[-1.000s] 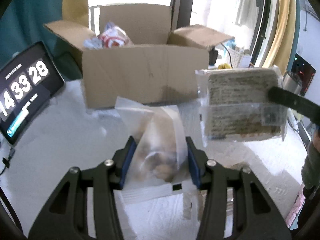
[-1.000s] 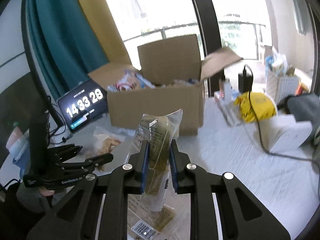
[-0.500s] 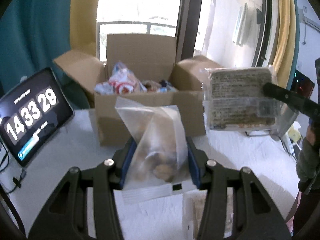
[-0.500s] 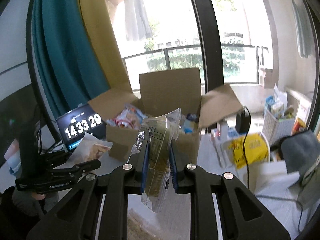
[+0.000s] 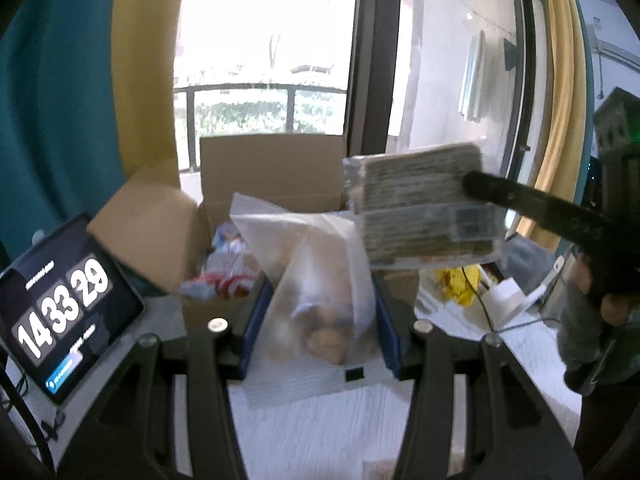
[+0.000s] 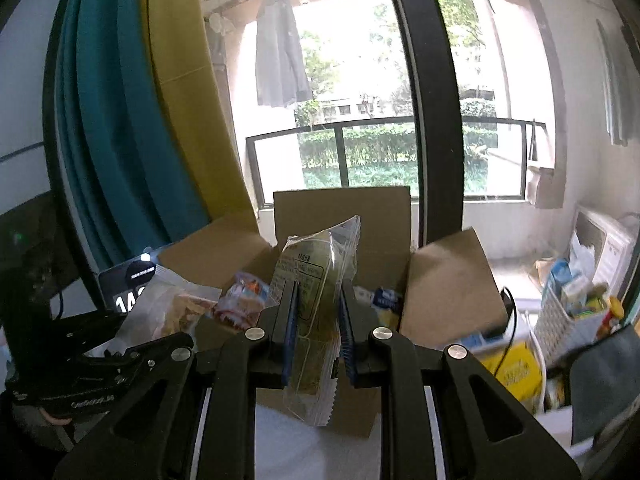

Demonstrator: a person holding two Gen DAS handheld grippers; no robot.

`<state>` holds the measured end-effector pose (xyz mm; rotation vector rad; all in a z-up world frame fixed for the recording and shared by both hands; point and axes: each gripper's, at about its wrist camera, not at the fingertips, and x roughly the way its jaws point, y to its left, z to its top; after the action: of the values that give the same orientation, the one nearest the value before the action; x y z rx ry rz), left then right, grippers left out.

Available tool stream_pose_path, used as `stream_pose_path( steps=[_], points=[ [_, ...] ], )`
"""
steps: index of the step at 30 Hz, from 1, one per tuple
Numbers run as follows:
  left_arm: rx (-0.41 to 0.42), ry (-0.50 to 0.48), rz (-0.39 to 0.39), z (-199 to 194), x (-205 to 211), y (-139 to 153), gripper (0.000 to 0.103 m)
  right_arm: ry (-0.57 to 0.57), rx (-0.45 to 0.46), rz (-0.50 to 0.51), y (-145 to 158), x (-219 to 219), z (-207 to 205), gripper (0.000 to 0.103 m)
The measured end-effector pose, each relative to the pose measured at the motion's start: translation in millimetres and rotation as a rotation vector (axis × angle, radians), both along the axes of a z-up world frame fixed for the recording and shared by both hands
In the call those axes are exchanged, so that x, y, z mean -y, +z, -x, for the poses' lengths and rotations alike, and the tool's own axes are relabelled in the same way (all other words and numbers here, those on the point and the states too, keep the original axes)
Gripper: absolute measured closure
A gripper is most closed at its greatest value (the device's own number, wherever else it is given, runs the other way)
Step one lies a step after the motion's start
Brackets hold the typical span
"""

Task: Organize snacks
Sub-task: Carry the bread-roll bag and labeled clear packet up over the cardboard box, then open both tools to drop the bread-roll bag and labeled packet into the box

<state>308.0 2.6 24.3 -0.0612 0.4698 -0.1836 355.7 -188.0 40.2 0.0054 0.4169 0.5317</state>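
Observation:
My left gripper (image 5: 318,320) is shut on a clear bag of brown snacks (image 5: 316,280), held up in front of the open cardboard box (image 5: 272,172). My right gripper (image 6: 318,320) is shut on a flat greenish snack packet (image 6: 316,292), raised over the box (image 6: 344,216). In the left wrist view that packet (image 5: 420,208) hangs at the right, above the box's right side. The box holds several wrapped snacks (image 5: 224,272). The left gripper and its bag (image 6: 168,308) show at the left of the right wrist view.
A tablet showing a clock (image 5: 60,312) leans at the left of the white table (image 5: 320,432). A yellow bag (image 6: 508,368), a white basket of items (image 6: 568,312) and cables lie to the right. The window and curtains stand behind the box.
Both grippers have risen and moved toward the box with their snacks. The box's inside has come into view and the packet now hangs over its right side.

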Motion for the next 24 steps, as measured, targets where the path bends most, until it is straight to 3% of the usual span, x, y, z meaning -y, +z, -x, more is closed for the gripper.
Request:
stream_pose_path(
  steps=[12, 19, 24],
  points=[
    [0.086, 0.032, 0.073, -49, -17, 25, 0.054, -0.027, 0.042, -0.007, -3, -35, -58, 0.082],
    [0.081, 0.081, 0.110, -77, -45, 22, 0.054, 0.010, 0.045, -0.001, -5, -70, -88, 0.082],
    [0.066, 0.127, 0.139, -89, -70, 17, 0.054, 0.074, 0.001, -0.058, -7, -93, -119, 0.082]
  ],
)
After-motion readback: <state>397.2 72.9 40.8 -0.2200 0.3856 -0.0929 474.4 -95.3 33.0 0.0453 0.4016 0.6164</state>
